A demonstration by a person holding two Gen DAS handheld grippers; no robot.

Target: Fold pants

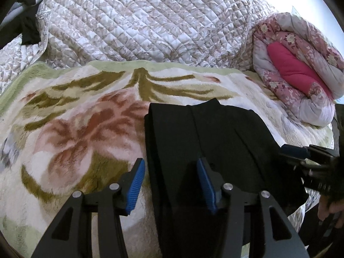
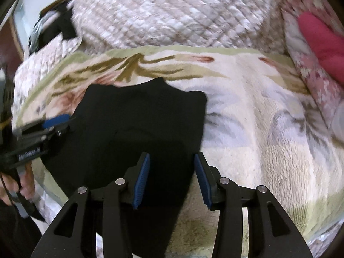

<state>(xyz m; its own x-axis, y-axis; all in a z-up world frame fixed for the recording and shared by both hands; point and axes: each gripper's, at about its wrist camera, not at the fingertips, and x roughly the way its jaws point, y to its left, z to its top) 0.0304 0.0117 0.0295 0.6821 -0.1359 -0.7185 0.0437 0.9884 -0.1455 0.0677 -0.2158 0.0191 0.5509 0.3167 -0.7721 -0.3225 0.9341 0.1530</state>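
Black pants (image 1: pixel 215 133) lie folded into a thick stack on a fluffy floral blanket (image 1: pixel 75 118). In the left wrist view my left gripper (image 1: pixel 170 161) hovers over the stack's left part. Its blue pads (image 1: pixel 137 182) stand apart and press on nothing. My right gripper (image 1: pixel 301 157) shows at that view's right edge, beside the stack. In the right wrist view, which is blurred, the pants (image 2: pixel 139 118) fill the middle. My right gripper (image 2: pixel 172 157) is open over their right near corner. My left gripper (image 2: pixel 53 122) reaches in from the left, held by a hand (image 2: pixel 13 187).
A quilted beige bedspread (image 1: pixel 139 21) is heaped behind the blanket. A rolled pink floral duvet with a magenta cushion (image 1: pixel 296 68) lies at the far right. A dark garment (image 1: pixel 28 32) sits at the far left. The blanket's (image 2: pixel 258 118) right half is bare.
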